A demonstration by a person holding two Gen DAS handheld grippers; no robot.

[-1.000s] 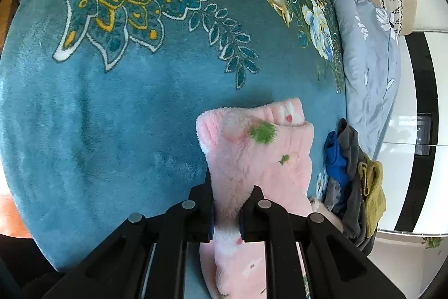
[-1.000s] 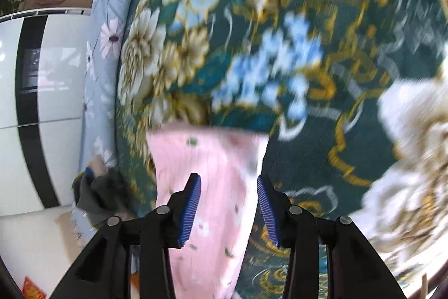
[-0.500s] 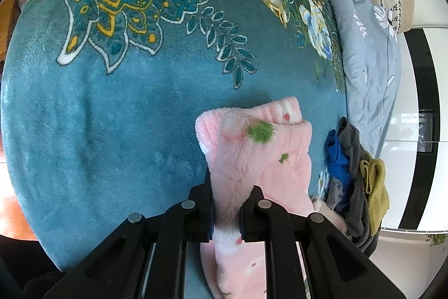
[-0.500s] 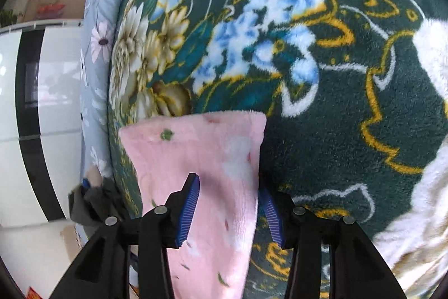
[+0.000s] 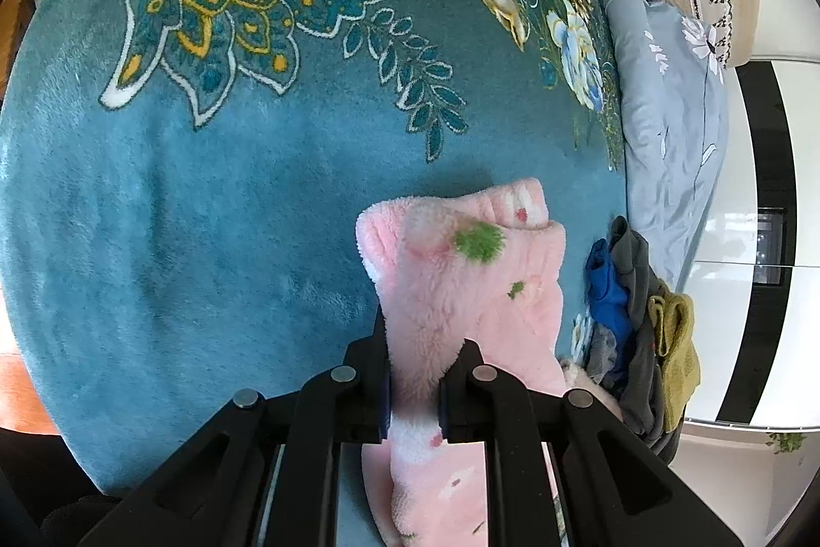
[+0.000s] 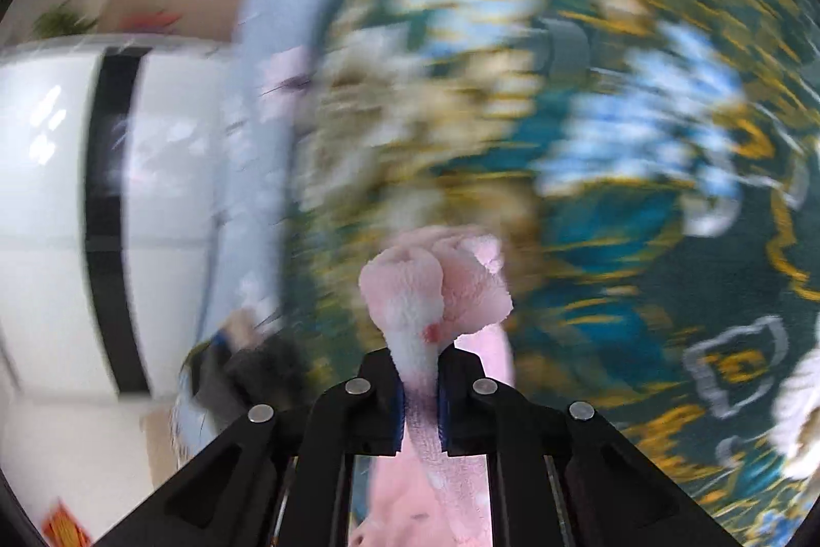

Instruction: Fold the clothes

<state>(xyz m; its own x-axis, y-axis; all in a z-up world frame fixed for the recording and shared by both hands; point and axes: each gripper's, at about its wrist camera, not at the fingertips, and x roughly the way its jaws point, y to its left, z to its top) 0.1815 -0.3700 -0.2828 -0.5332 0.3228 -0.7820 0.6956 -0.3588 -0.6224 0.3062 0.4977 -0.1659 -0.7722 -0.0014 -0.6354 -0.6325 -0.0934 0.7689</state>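
Gripping the pink fleece garment (image 5: 461, 285) with both grippers over the teal floral blanket (image 5: 205, 188).
Left gripper (image 5: 414, 385) and right gripper (image 6: 420, 398) each pinch fleece; equal tension should level the fold.

The left gripper (image 5: 414, 385) is reaching forward along the lower middle of its view, its black jaws pinching closed on a bunched fold of the pink fleece garment (image 5: 461, 280). The right gripper (image 6: 421, 393) is doing the same, its jaws squeezing a narrow wad of the same garment, with a puff of it sticking out past the tips. Its view is blurring heavily.
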